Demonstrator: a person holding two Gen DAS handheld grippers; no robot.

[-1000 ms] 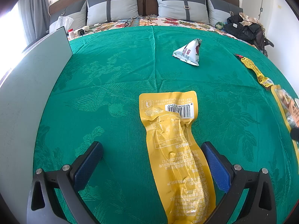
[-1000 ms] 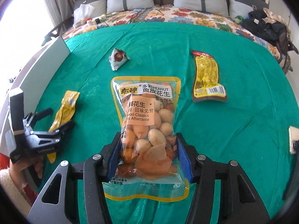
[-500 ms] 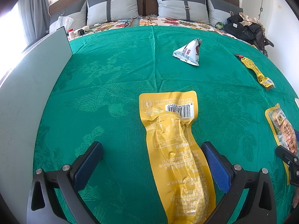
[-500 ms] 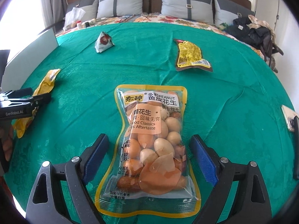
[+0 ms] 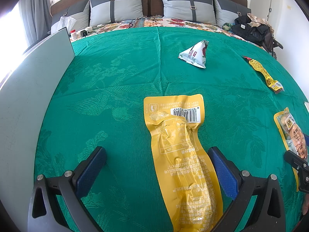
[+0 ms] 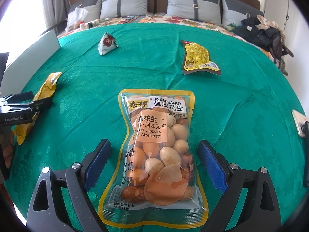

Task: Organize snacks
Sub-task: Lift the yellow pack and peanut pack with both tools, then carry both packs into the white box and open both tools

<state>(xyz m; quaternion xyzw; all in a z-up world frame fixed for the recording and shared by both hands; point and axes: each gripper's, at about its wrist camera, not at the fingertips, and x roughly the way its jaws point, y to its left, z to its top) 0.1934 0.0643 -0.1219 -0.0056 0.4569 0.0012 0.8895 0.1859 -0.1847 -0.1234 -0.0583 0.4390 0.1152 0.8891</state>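
A yellow snack packet (image 5: pixel 179 154) lies barcode side up on the green cloth, between the wide-apart fingers of my left gripper (image 5: pixel 156 152), which is open; the pads do not press on it. A clear peanut bag (image 6: pixel 156 148) with a yellow border lies flat between the fingers of my right gripper (image 6: pixel 154 144), also open, with cloth showing on both sides of the bag. The left wrist view shows the same peanut bag (image 5: pixel 291 133) at the right edge. Farther back lie a white triangular packet (image 5: pixel 195 57) and a yellow-and-black packet (image 6: pixel 197 58).
A grey board (image 5: pixel 29 96) stands along the left edge of the green cloth (image 5: pixel 115 77). A phone (image 6: pixel 299 123) lies at the right edge. Grey pillows (image 6: pixel 193 5) and a pile of dark clothes (image 6: pixel 264 32) are at the back.
My right gripper has opened off the peanut bag, which it held a second ago, and has dropped lower; the bag now lies flat. The left gripper and its yellow packet are unchanged.
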